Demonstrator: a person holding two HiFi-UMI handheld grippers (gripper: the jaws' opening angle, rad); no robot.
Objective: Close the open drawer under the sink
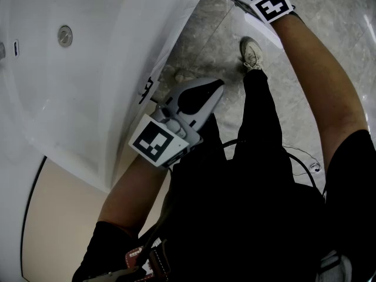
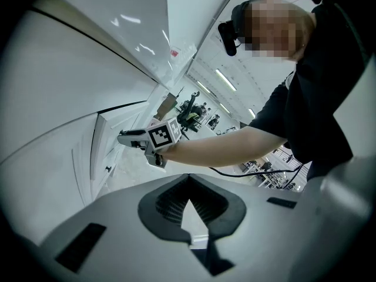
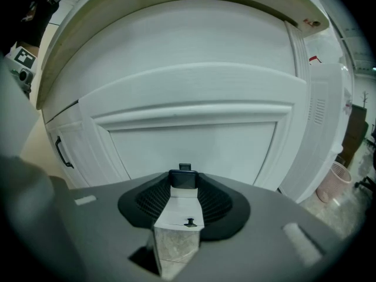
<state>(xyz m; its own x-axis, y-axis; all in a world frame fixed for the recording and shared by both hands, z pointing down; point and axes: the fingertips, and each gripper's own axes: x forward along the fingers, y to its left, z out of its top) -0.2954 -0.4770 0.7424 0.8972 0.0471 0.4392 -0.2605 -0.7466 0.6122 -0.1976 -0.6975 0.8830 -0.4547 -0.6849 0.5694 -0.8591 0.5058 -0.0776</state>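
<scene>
The white drawer front (image 3: 194,140) with a raised panel fills the right gripper view, under the sink's rim. My right gripper (image 3: 183,178) points at it, and a short black handle (image 3: 183,181) spans the gap between its tips, touching both pads. From the left gripper view, the right gripper (image 2: 121,137) reaches left to the white cabinet's protruding panel (image 2: 96,151). In the head view only its marker cube (image 1: 267,2) shows at the top. My left gripper (image 1: 218,84) hangs beside the sink, away from the cabinet. Its tips (image 2: 188,184) meet with nothing between them.
The white sink basin (image 1: 70,98) lies at the left. The person's leg and shoe (image 1: 251,53) stand on the marble floor (image 1: 329,16). A neighbouring door has a black bar handle (image 3: 61,153). A pink bin (image 3: 335,181) stands at the right. A cable (image 1: 305,157) trails over the floor.
</scene>
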